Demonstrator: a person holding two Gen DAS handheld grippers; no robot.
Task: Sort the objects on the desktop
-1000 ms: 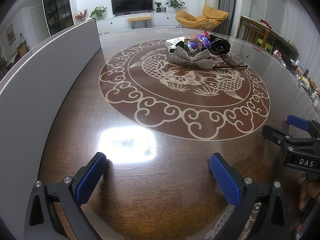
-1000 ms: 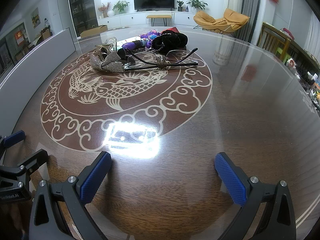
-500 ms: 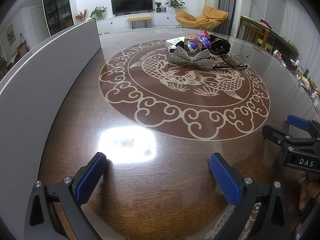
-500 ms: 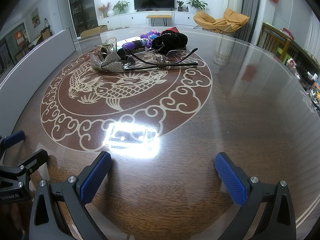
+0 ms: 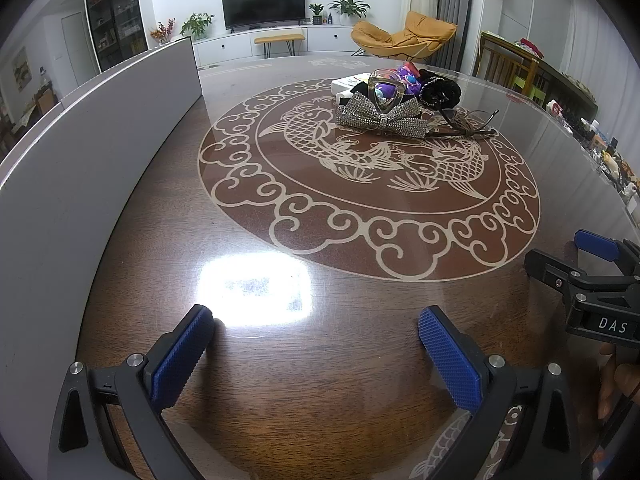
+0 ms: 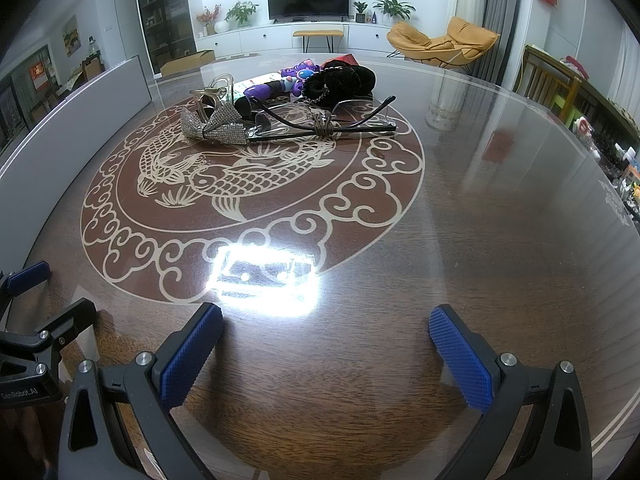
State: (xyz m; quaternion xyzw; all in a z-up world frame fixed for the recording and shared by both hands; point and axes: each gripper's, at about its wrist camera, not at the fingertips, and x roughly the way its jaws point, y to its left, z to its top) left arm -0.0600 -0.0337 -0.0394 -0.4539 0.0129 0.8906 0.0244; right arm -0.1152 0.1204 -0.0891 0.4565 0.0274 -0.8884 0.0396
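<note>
Hovering grippers: the left gripper [image 5: 316,346] and the right gripper [image 6: 326,344] are both hanging low over the near part of the table [image 6: 500,240], well apart from the objects.
Left gripper state: its blue pads [image 5: 182,356] are standing wide apart with nothing between them.
Right gripper state: its blue pads [image 6: 460,360] are likewise spreading wide, gripping nothing.
Neighbouring view: the right gripper is showing at the right edge of the left wrist view [image 5: 592,264], with fingers of a hand [image 5: 616,384] curling beneath it.
Surface: a glare patch [image 6: 266,280] is shining just ahead of the right gripper, at the near rim of the fish medallion [image 5: 368,176].
Task objects: a pile is sitting at the far side of the medallion.
Front of pile: a rhinestone bow [image 6: 214,126] is lying nearest, touching folded dark-framed glasses [image 6: 324,124] that are stretching to its right.
Behind: clear-framed sunglasses [image 5: 386,90] are standing up, a purple toy [image 6: 280,84] is lying beside a black fuzzy scrunchie [image 6: 340,82], and a white box [image 5: 350,82] is peeking out at the back.
Left side: a grey panel [image 5: 80,152] is running along the table edge.
</note>
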